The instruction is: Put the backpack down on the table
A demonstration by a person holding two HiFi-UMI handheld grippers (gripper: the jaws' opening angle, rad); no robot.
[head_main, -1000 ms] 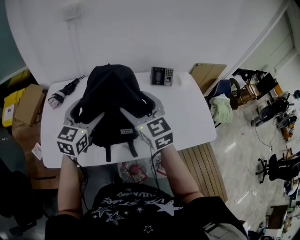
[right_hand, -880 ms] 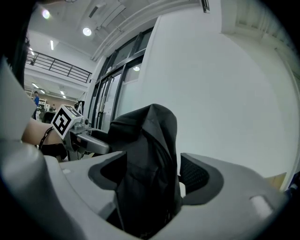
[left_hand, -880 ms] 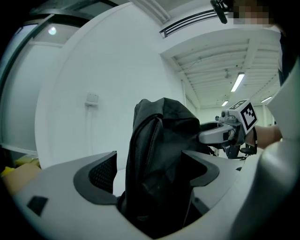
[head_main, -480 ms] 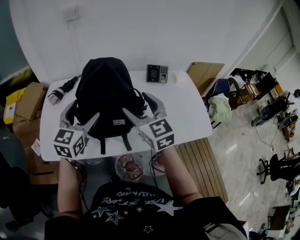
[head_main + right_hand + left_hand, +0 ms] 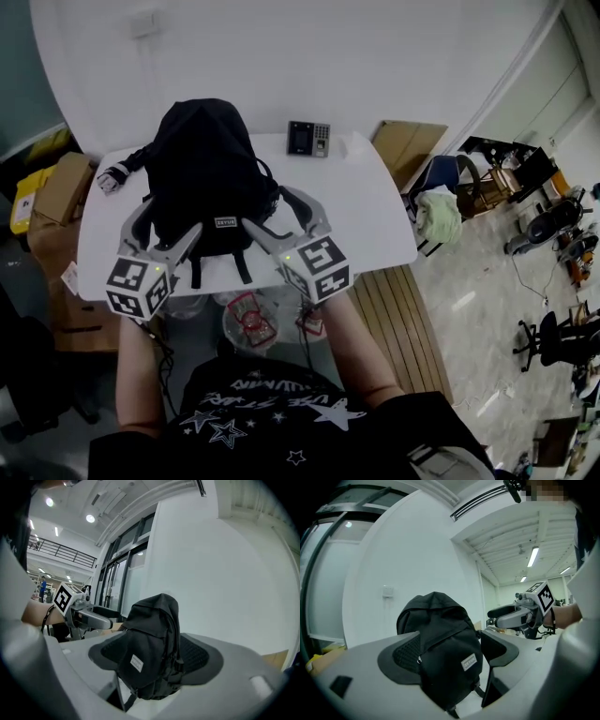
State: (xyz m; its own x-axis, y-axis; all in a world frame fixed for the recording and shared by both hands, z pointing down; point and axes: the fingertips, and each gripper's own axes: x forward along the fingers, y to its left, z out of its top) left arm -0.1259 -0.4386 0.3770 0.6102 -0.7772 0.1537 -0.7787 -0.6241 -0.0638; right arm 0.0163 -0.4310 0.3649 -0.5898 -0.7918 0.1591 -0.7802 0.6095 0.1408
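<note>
The black backpack point(image 5: 206, 169) stands upright, and everything here is placed from it. The left gripper point(image 5: 167, 225) takes its lower left corner and the right gripper point(image 5: 272, 211) its lower right corner. Each pair of jaws is spread wide yet pressed against the fabric on both sides, so the bag fills the gap between the pads (each gripper's own view shows this best). Beneath the backpack lies the white table point(image 5: 366, 216), though the views do not settle whether its base rests on the top. Its straps point(image 5: 241, 266) dangle from the front, toward the person. Behind it and to the right sits a keypad device point(image 5: 307, 138), well apart from the bag.
</note>
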